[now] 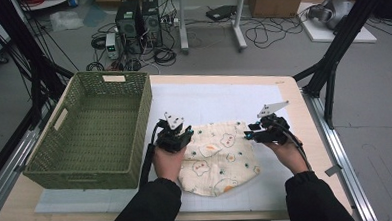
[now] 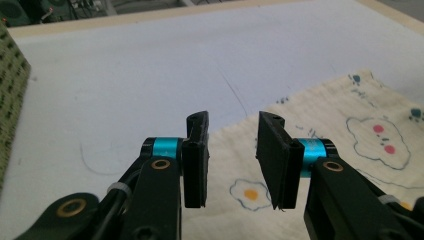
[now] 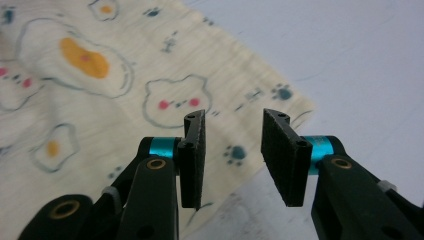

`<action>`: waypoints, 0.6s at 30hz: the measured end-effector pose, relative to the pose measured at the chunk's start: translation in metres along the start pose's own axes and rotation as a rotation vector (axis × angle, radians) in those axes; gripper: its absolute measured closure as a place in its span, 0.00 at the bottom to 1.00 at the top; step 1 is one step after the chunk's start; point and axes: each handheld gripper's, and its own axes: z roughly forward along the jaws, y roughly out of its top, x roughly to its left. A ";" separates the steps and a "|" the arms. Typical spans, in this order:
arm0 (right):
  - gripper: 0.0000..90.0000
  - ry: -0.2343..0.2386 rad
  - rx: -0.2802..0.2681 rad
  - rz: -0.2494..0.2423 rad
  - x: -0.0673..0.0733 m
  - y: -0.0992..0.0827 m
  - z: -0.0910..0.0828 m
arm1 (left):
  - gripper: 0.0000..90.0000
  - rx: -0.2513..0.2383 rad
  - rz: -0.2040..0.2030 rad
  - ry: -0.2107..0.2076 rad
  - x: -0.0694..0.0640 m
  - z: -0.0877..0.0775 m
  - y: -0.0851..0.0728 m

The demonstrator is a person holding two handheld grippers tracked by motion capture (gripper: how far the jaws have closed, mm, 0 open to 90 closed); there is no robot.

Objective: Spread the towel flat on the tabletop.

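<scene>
Cloth: one cream cloth (image 1: 218, 157) printed with fried eggs, bears and paw prints lies flat on the white mat, between the two grippers, right of the basket.
Left gripper: the left gripper (image 2: 231, 152) hangs over the cloth's far left corner, jaws apart with a clear gap, nothing between them.
Right gripper: the right gripper (image 3: 232, 152) hangs over the cloth's far right corner, jaws apart, nothing between them; the cloth's edge runs under it.
Hands: two, one on each gripper; the left hand (image 1: 167, 161) and right hand (image 1: 289, 154) come out of dark sleeves.
Mat: one white mat (image 1: 218, 97) covers most of the table top.
Basket: one green woven basket (image 1: 144, 118) stands on the table's left side, just beside the left gripper.
Table: one wooden table (image 1: 290, 86).
</scene>
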 end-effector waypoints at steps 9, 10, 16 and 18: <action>0.62 0.081 0.038 -0.026 0.020 -0.020 0.000 | 0.73 0.121 0.047 -0.007 0.006 -0.001 -0.016; 0.62 0.072 0.054 -0.021 0.020 -0.023 0.002 | 0.74 0.139 0.038 -0.006 0.007 0.001 -0.017; 0.65 0.014 0.025 0.028 0.006 -0.023 0.016 | 0.96 0.201 0.038 -0.013 0.007 0.017 -0.023; 0.65 -0.011 0.035 0.042 0.000 -0.021 0.024 | 0.99 0.198 0.042 -0.020 0.007 0.019 -0.022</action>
